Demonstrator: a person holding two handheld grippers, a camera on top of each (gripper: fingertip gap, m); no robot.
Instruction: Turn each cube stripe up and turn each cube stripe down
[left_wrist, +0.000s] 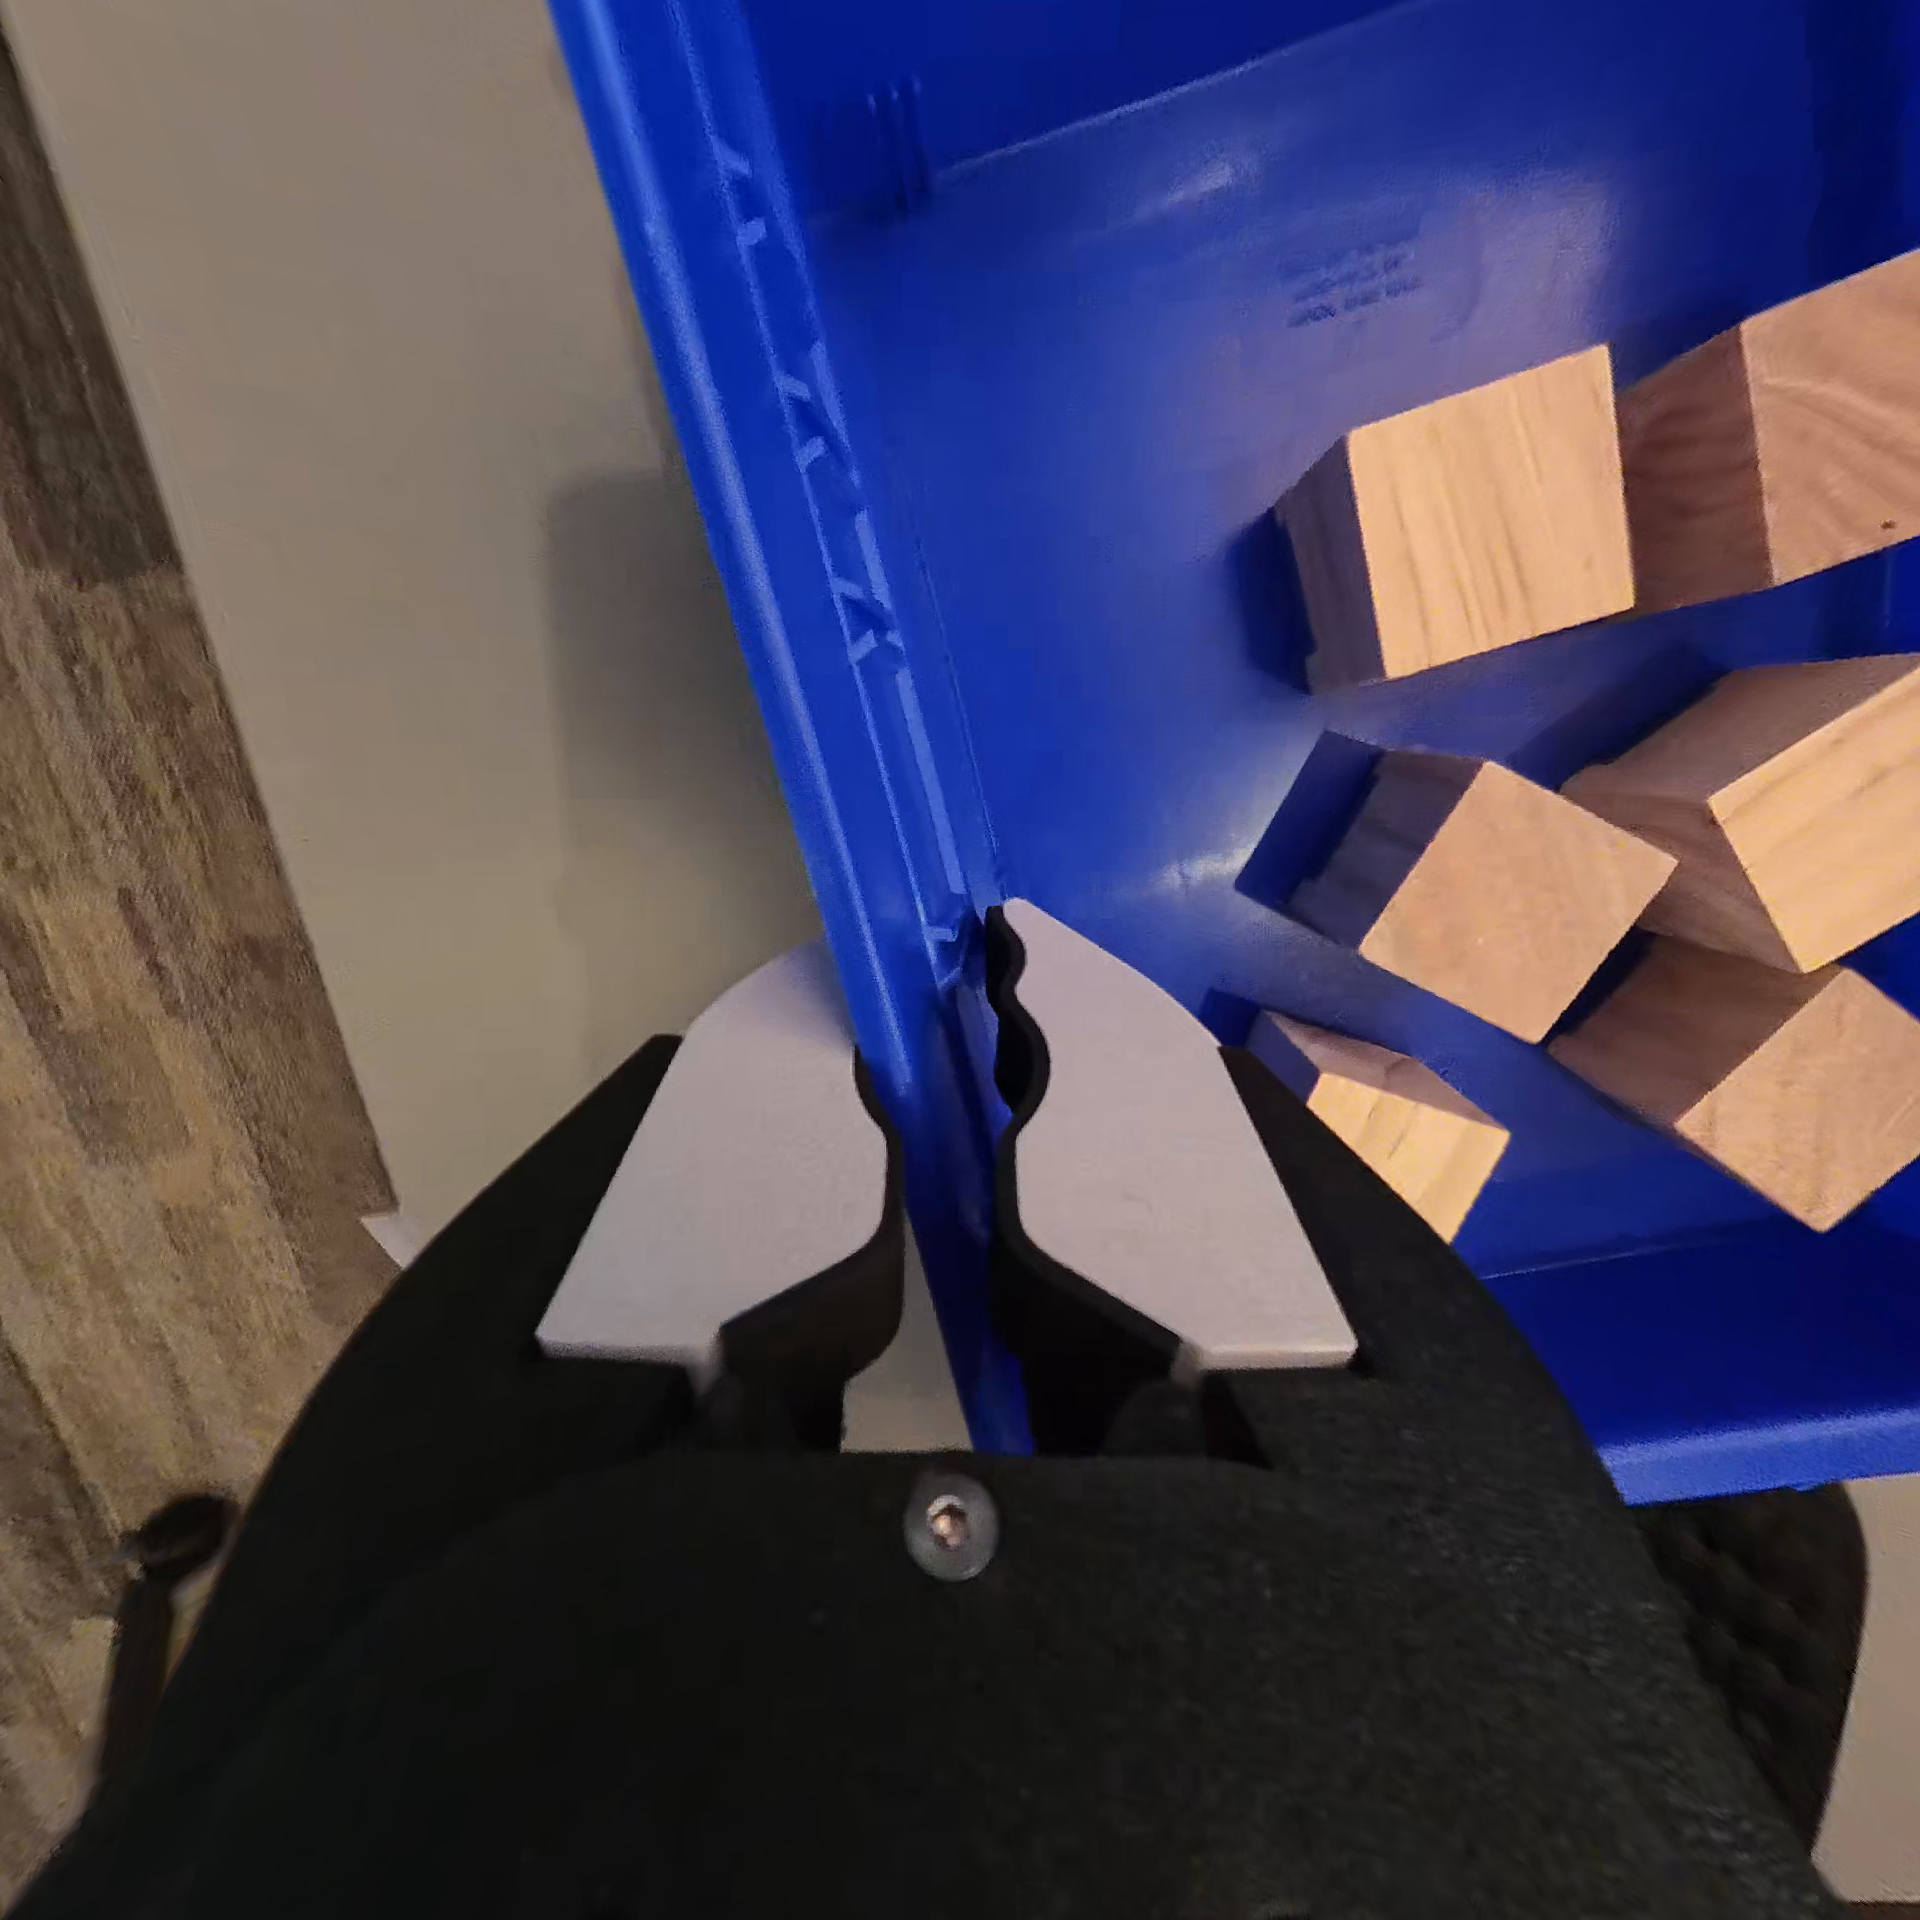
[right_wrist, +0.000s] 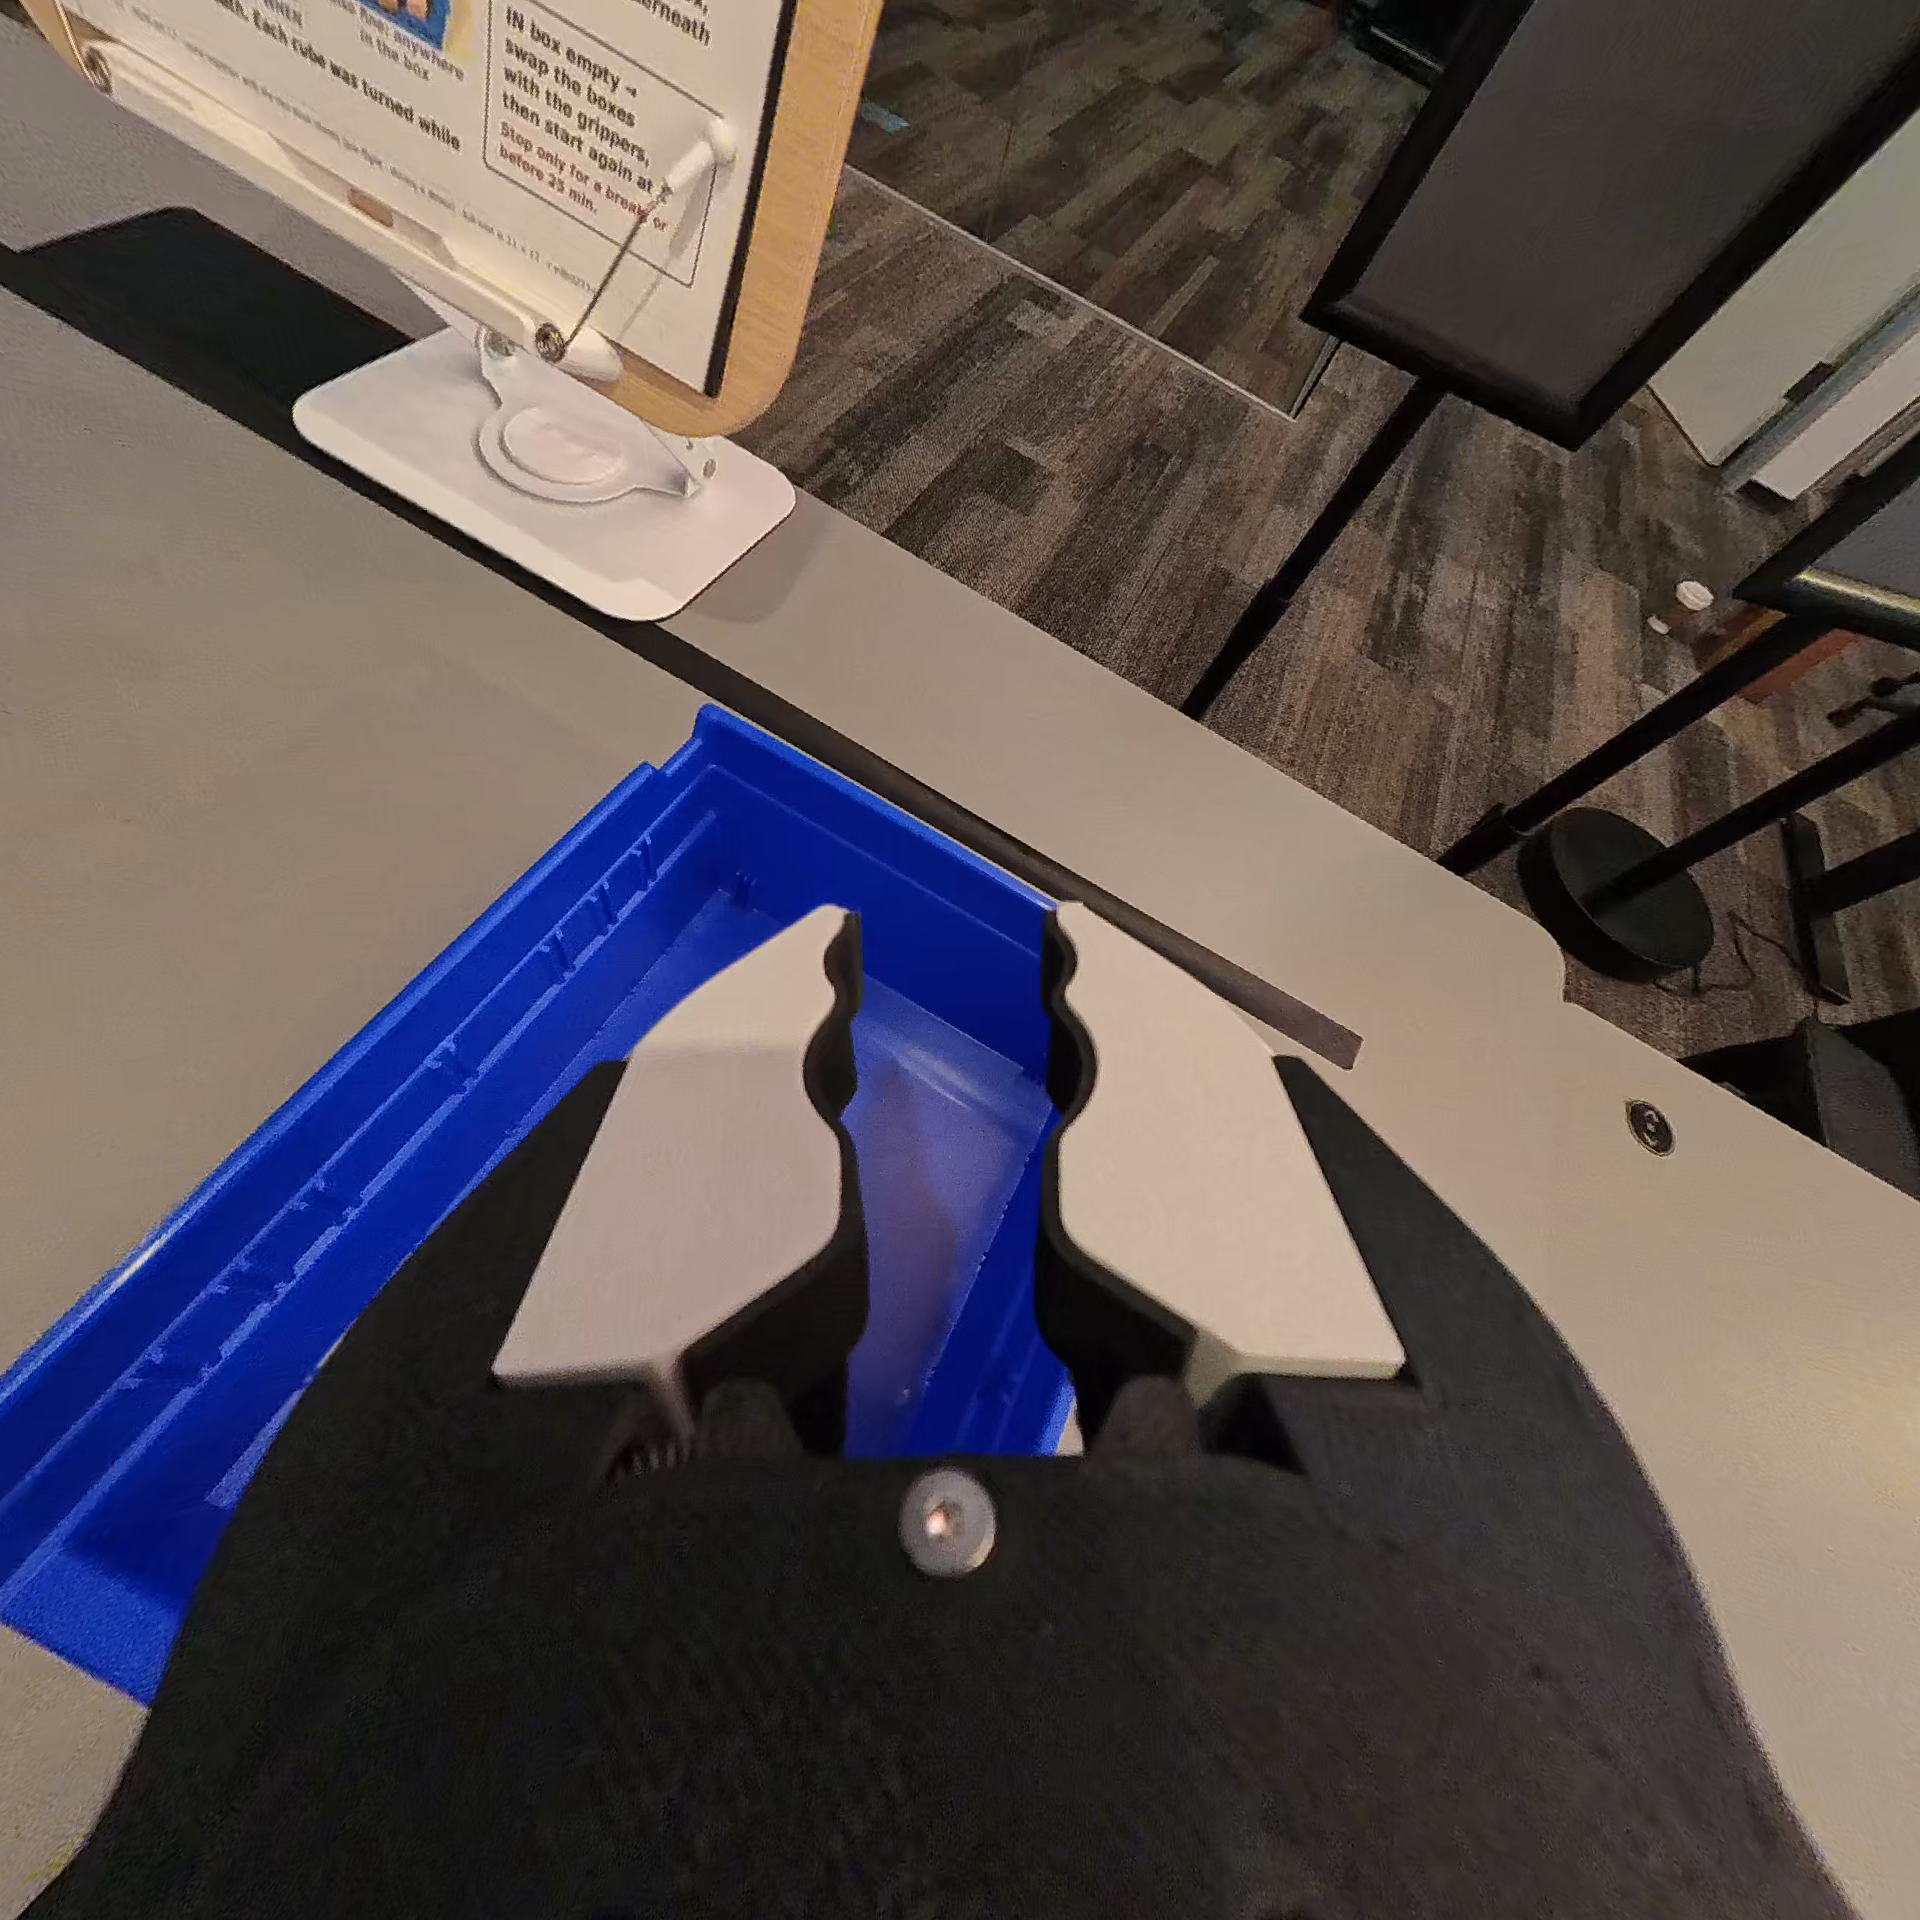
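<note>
My left gripper (left_wrist: 925, 935) is shut on the side wall of a blue bin (left_wrist: 790, 416), one finger outside and one inside. Several plain wooden cubes (left_wrist: 1496, 520) lie in a loose pile on that bin's floor to the right of the gripper; no stripe shows on their visible faces. My right gripper (right_wrist: 951, 920) is open and empty, held over the far end of a second blue bin (right_wrist: 499, 997). The part of that bin's floor I can see holds no cube.
Both bins rest on a grey table (right_wrist: 260, 727). A framed instruction sheet on a white stand (right_wrist: 540, 447) stands at the table's far edge. Carpet floor (left_wrist: 125, 831) lies left of the table, and dark stands (right_wrist: 1621, 894) are beyond it.
</note>
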